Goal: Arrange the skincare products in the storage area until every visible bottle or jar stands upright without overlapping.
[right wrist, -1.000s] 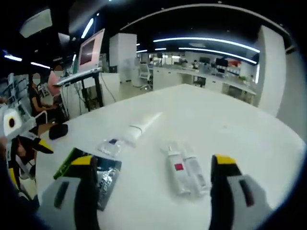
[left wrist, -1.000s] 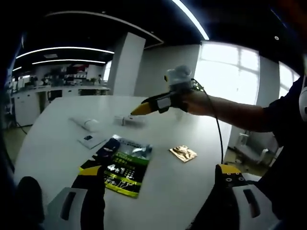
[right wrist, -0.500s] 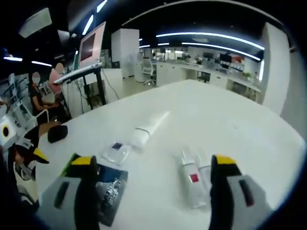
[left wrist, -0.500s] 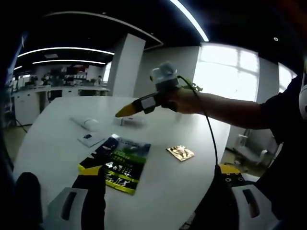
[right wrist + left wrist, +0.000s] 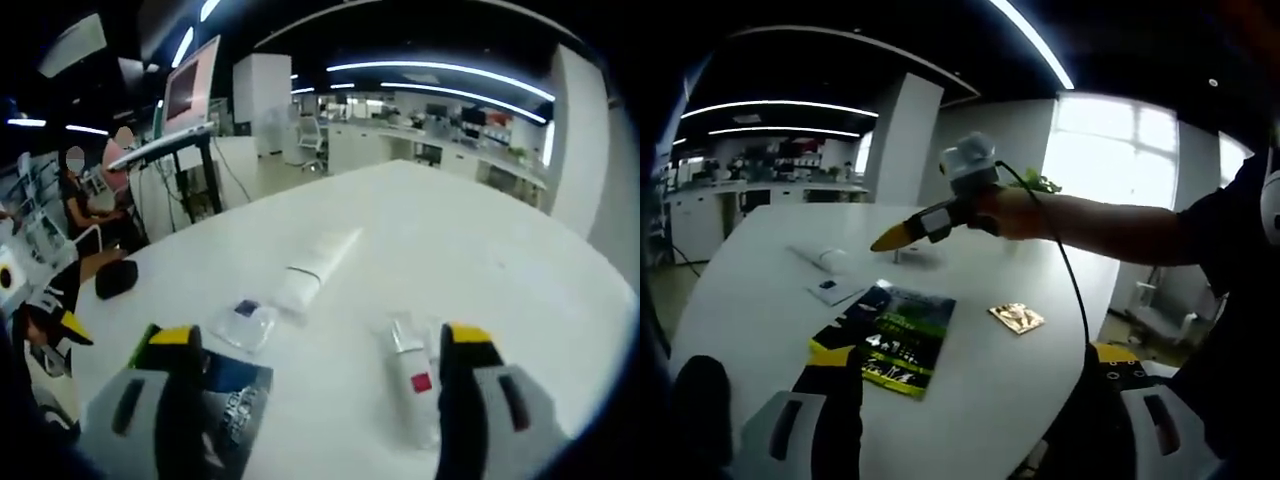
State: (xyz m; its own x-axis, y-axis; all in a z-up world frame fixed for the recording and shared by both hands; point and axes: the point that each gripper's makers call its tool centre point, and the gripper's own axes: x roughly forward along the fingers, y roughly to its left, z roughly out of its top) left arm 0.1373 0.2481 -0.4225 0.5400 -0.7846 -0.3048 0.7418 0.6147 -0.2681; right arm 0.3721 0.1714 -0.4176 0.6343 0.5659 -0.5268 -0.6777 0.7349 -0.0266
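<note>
while the right gripper [image 5: 315, 400] hangs low over the white counter [image 5: 480, 250] with jaws wide and empty, the small tubes with a red label [image 5: 412, 375] lie flat just ahead, close to its right jaw, long axis running away from the camera. the left gripper [image 5: 970, 410], jaws also wide and empty, stands well back near the green-and-black sachet [image 5: 895, 335]. the right gripper is the nearer. whether the tubes are one item or two is hard to make out.
</note>
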